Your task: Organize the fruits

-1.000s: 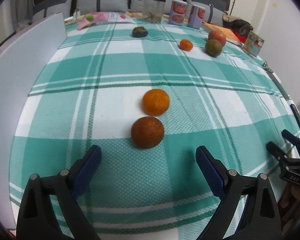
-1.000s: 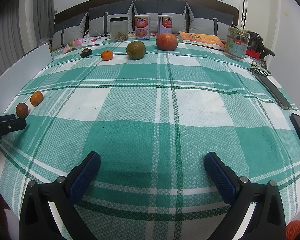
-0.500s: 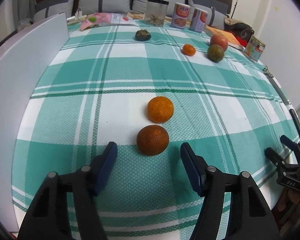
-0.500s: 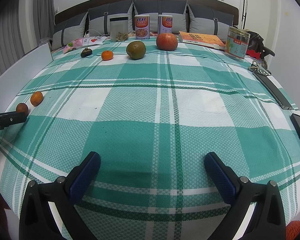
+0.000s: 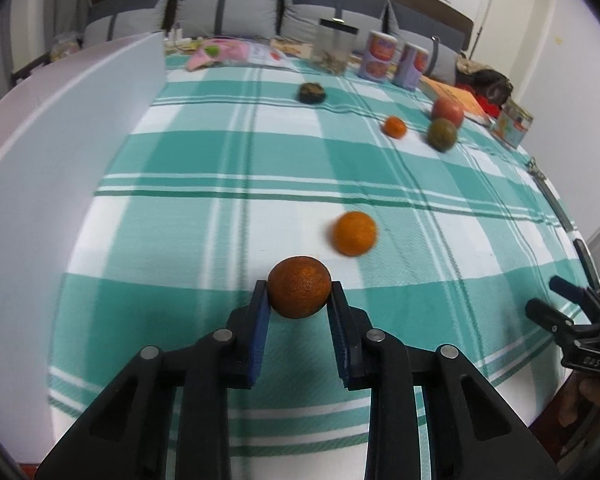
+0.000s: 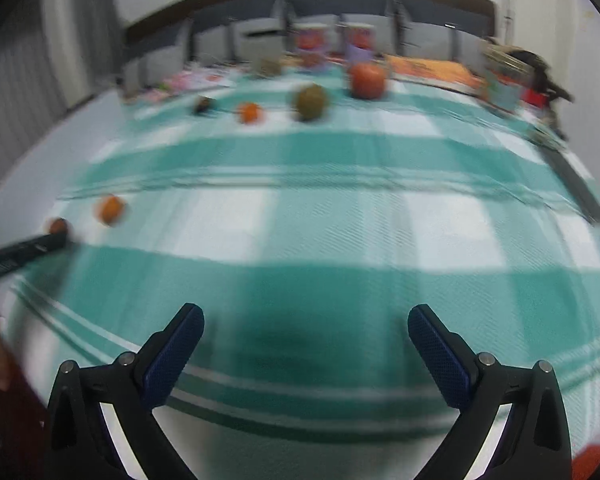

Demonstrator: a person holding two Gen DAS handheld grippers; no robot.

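My left gripper (image 5: 299,294) is shut on a dark orange (image 5: 299,293), also seen small in the right wrist view (image 6: 59,226). A brighter orange (image 5: 354,233) lies just beyond it on the green plaid cloth (image 5: 220,152). Far across the cloth sit a small tangerine (image 5: 395,126), a green-brown fruit (image 5: 442,134), a red apple (image 5: 447,110) and a dark fruit (image 5: 312,92). My right gripper (image 6: 306,334) is open and empty over the near edge of the cloth; it also shows at the right in the left wrist view (image 5: 556,300). The right wrist view is blurred.
A white board (image 5: 60,128) stands along the left edge. Two cans (image 5: 396,60), a clear jar (image 5: 334,50), a book (image 5: 458,98), a tin (image 5: 514,122) and pink packets (image 5: 224,50) line the far edge before grey cushions.
My left gripper moved forward and closed on the dark orange. The right gripper started moving, blurring its view.
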